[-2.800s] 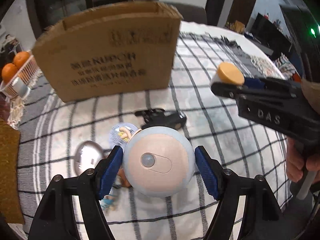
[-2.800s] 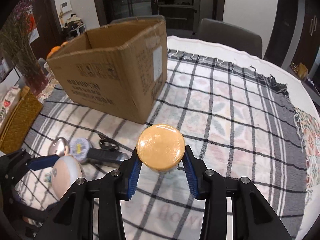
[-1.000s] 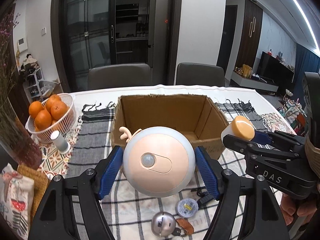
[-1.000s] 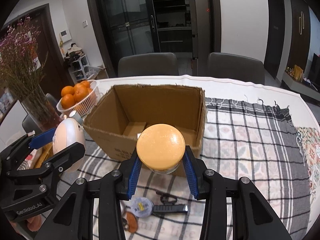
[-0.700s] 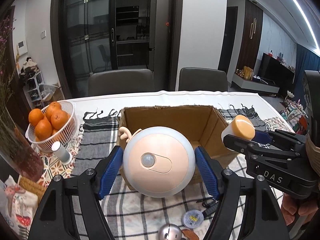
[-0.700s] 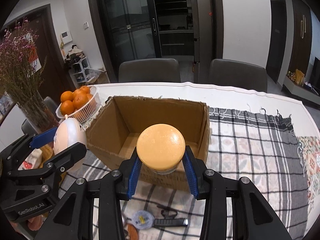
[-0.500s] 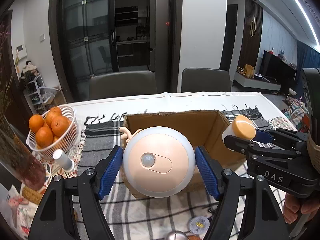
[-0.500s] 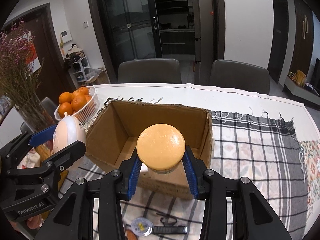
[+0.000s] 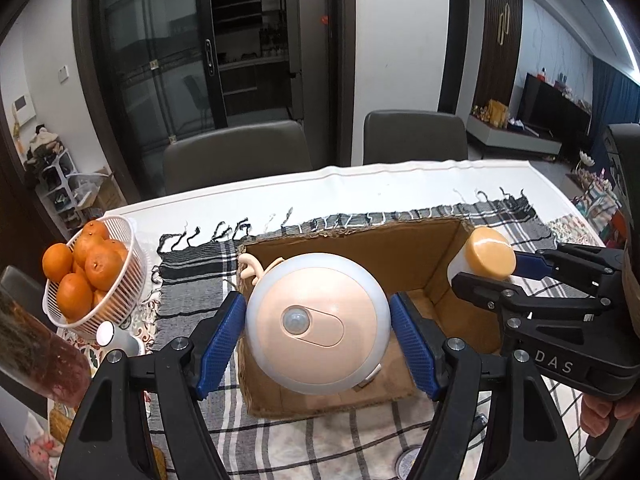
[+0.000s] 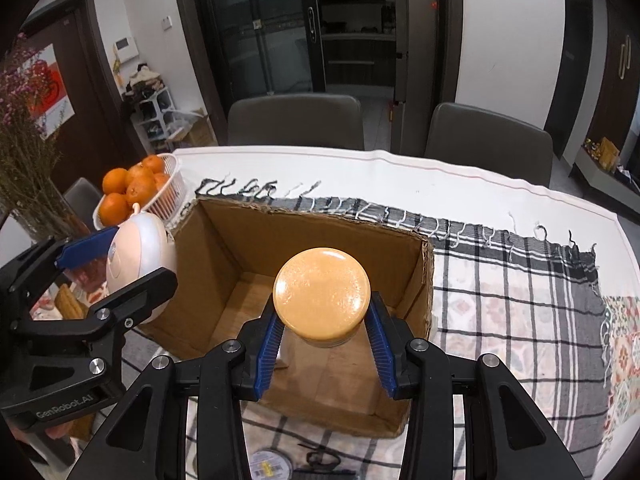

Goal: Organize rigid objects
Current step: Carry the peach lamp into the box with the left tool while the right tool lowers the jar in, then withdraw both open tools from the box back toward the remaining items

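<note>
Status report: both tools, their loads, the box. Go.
Left tool shut on round lamp, at box's left side. Right tool shut on orange-lidded jar, over the open box. Nothing blocking the drop.

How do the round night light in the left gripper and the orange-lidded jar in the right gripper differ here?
The night light is the wider, a pale pink dome with a sensor window; the jar shows a plain orange lid. The left gripper holds its fingers wider apart than the right gripper. Both are clamped and held over the open cardboard box.
</note>
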